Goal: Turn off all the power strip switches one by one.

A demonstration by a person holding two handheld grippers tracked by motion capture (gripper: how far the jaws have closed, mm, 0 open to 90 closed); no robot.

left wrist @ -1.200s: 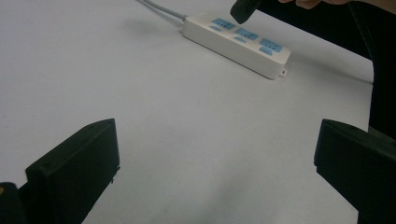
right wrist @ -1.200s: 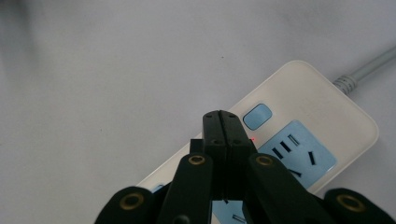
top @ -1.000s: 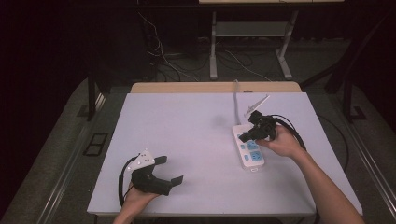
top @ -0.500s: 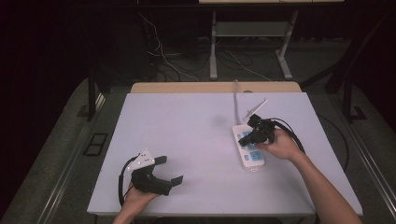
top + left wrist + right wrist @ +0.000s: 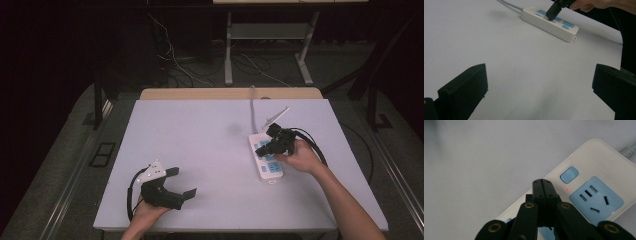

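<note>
Right hand-held gripper [image 5: 543, 185] shifted along power strip [image 5: 599, 165].

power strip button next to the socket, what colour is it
Light blue, like the socket faces, on the white power strip. The button shows best in the right gripper view.

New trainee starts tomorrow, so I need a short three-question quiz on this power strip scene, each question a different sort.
1. True or false: the right claw is shut, its tips over the power strip.
2. What colour is the small light beside the blue switch?
   A. green B. red C. none lit
3. Fill in: the left claw is ____, with bare table between its jaws.

Key: 1 true; 2 B; 3 open.
</note>
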